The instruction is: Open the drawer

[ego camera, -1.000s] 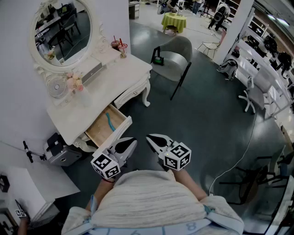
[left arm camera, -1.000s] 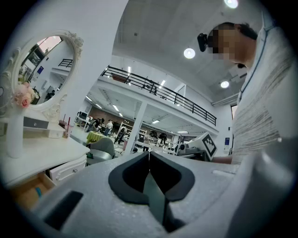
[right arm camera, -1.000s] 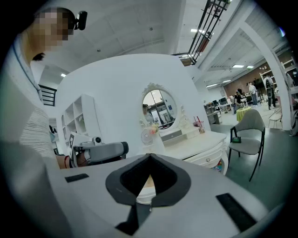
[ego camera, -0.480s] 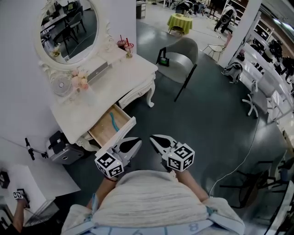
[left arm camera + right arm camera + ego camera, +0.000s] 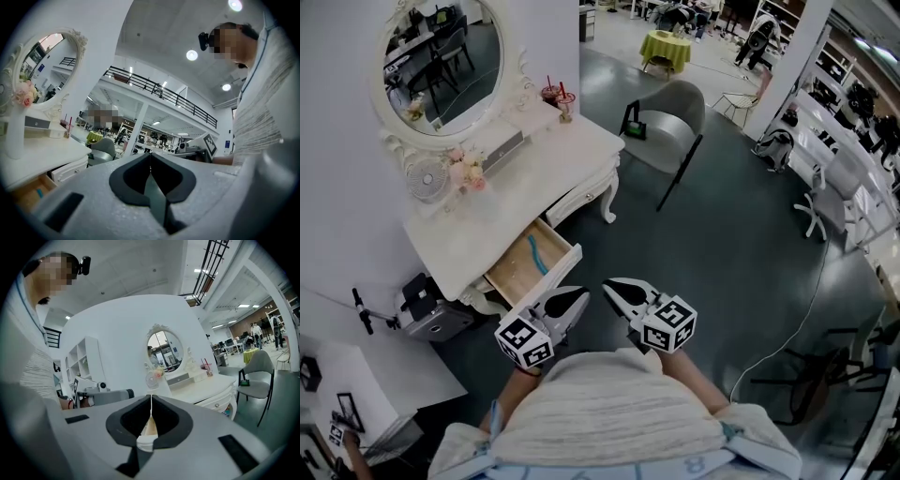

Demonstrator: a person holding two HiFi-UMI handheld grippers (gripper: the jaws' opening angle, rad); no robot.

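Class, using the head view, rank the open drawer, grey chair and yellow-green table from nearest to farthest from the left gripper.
1. Open drawer, just ahead-left of the left gripper.
2. Grey chair, farther ahead, to the right.
3. Yellow-green table, far top of view.

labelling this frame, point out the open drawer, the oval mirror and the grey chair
open drawer [image 5: 517, 273], head view, on its bare wooden bottom
oval mirror [image 5: 442, 58], head view, on the middle of the glass
grey chair [image 5: 679, 103], head view, on its curved backrest
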